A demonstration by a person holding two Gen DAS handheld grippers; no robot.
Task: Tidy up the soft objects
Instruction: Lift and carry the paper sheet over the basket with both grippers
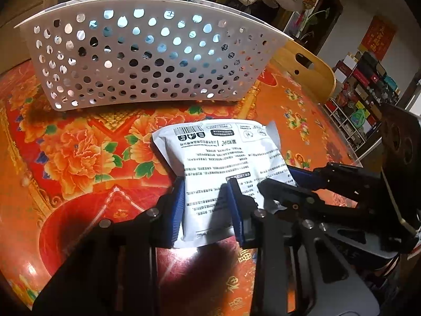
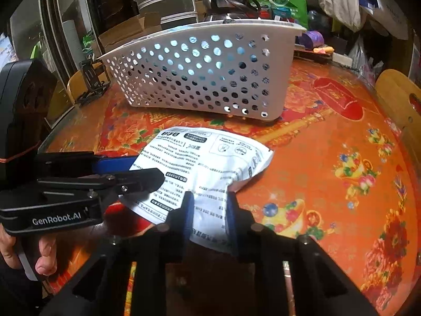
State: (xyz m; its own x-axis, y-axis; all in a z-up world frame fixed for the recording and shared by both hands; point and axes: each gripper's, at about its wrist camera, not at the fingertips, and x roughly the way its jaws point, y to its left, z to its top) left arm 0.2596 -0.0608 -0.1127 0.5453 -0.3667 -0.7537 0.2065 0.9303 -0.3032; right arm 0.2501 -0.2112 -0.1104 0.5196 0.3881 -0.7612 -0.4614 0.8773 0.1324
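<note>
A soft white packet (image 1: 223,158) printed with black text lies on the red floral tablecloth, in front of a white perforated basket (image 1: 147,60). My left gripper (image 1: 206,208) is shut on the packet's near left part, its blue pads pressing both sides. My right gripper (image 2: 210,216) is shut on the packet's (image 2: 205,163) near right part, and the film crumples between its pads. Each gripper shows in the other's view: the right gripper (image 1: 284,181) from the right, the left gripper (image 2: 143,169) from the left. The basket (image 2: 205,79) holds something light blue, seen through its holes.
Wooden chair backs (image 1: 310,71) (image 2: 394,97) stand at the table's right edge. A hand (image 2: 44,258) holds the left gripper's handle. A metal kettle (image 2: 226,0), boxes and bags crowd the space behind the basket. A stocked shelf (image 1: 363,100) stands at the far right.
</note>
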